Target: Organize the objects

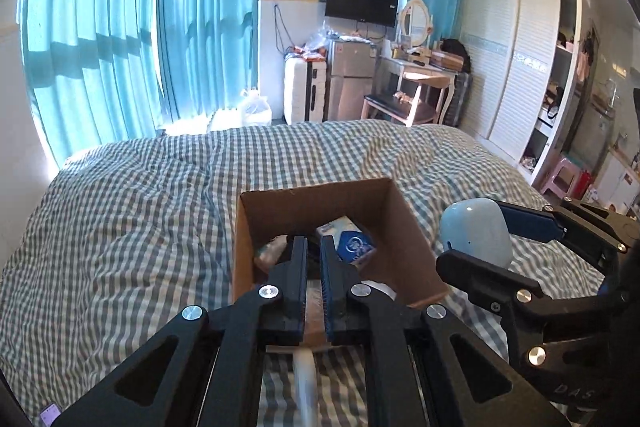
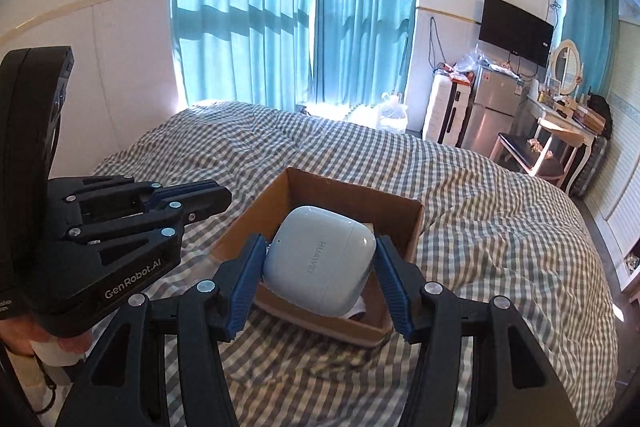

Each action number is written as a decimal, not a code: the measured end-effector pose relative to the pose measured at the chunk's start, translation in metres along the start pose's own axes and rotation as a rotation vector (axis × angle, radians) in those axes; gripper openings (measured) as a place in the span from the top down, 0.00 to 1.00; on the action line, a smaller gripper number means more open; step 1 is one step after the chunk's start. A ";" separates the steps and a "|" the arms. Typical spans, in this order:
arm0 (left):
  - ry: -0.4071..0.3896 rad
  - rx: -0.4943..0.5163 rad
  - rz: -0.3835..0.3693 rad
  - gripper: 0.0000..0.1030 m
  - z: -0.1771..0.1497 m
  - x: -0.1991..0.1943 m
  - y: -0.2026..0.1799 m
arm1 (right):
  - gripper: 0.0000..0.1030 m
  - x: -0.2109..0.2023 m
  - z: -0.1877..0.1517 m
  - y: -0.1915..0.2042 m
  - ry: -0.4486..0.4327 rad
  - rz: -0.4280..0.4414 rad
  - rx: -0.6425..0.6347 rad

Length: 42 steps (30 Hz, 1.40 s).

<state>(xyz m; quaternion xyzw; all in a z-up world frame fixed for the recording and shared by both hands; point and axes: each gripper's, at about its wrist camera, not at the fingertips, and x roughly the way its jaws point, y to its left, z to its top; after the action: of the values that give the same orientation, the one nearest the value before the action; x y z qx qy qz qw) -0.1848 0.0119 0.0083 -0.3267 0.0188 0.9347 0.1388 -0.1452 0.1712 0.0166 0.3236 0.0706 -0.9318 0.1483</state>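
Observation:
An open cardboard box [image 1: 408,227] lies on the checked bed; it also shows in the right wrist view [image 2: 352,191]. Inside it I see a blue and white packet [image 1: 352,243] and a pale wrapped item [image 1: 270,251]. My right gripper [image 2: 320,263] is shut on a pale blue Huawei earbuds case [image 2: 320,259] and holds it above the box; the case also shows in the left wrist view [image 1: 476,231]. My left gripper [image 1: 314,247] hangs over the box's near edge with its jaws almost together and nothing between them. It shows at the left of the right wrist view [image 2: 224,199].
The grey and white checked bedspread [image 1: 140,219] covers the whole bed. Beyond the bed are blue curtains [image 1: 132,39], a small fridge [image 1: 352,79], a dressing table with a stool [image 1: 416,83] and a white wardrobe [image 1: 516,67] at the right.

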 end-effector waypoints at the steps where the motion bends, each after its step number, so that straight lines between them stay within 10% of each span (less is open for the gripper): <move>1: 0.011 -0.003 0.003 0.94 0.001 0.009 0.001 | 0.46 0.010 0.002 -0.001 0.013 0.000 0.005; 12: 0.116 0.005 0.003 0.94 -0.013 0.096 0.025 | 0.45 0.098 -0.009 -0.030 0.124 0.029 0.057; 16: 0.124 0.025 0.006 0.92 -0.019 0.101 0.025 | 0.29 0.091 -0.010 -0.038 0.073 0.016 0.084; 24: 0.118 0.033 0.014 0.70 -0.028 0.070 0.020 | 0.29 0.049 -0.010 -0.041 0.021 -0.034 0.092; 29: 0.080 0.022 0.037 0.36 -0.035 0.034 0.018 | 0.29 0.019 -0.018 -0.032 0.008 -0.068 0.076; 42: 0.149 -0.011 0.055 0.34 -0.103 -0.002 0.001 | 0.27 -0.020 -0.083 -0.008 0.034 -0.079 0.107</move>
<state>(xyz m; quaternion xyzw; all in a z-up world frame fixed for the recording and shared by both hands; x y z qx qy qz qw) -0.1213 -0.0026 -0.0715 -0.3954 0.0329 0.9114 0.1097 -0.0846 0.2026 -0.0356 0.3439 0.0361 -0.9337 0.0928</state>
